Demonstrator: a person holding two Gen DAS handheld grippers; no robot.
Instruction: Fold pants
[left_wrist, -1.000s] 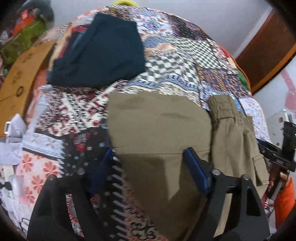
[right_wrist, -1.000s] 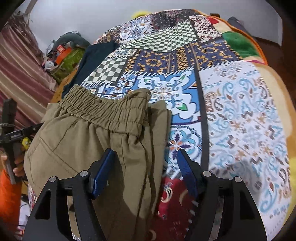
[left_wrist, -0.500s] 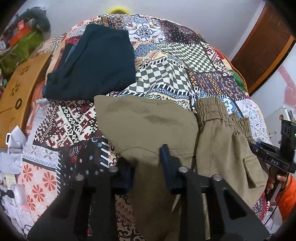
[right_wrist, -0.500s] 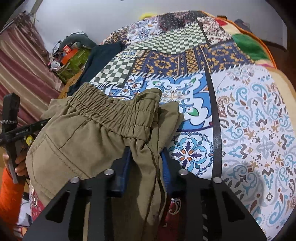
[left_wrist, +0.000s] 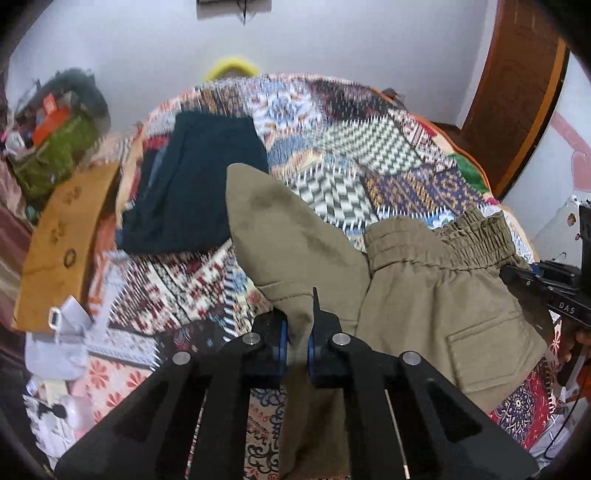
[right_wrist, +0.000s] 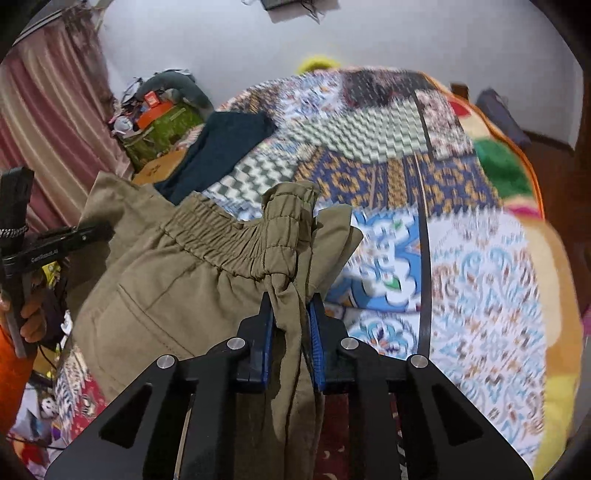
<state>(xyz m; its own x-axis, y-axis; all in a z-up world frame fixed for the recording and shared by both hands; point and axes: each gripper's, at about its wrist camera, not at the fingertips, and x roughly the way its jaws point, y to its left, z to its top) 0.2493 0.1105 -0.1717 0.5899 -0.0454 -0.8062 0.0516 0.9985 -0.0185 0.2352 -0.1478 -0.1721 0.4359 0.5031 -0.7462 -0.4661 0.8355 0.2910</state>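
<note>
Patchwork quilt (left_wrist: 369, 147) carries the olive pants (left_wrist: 436, 295). Only the left view shows the dark garment's (left_wrist: 199, 184) whole spread; only the right, pink curtains (right_wrist: 48, 122). Left gripper (left_wrist: 296, 332) pinches a leg fold; right gripper (right_wrist: 291, 325), closing, clamps cloth below the waistband.

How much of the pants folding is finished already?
Only the start. Both ends of the olive pants are already grabbed. The left gripper is shut on the leg end, and the right gripper is closing on bunched cloth by the stretchy waistband, with both ends raised off the patchwork bedspread. Bringing the ends together and laying the pants flat is left.
</note>
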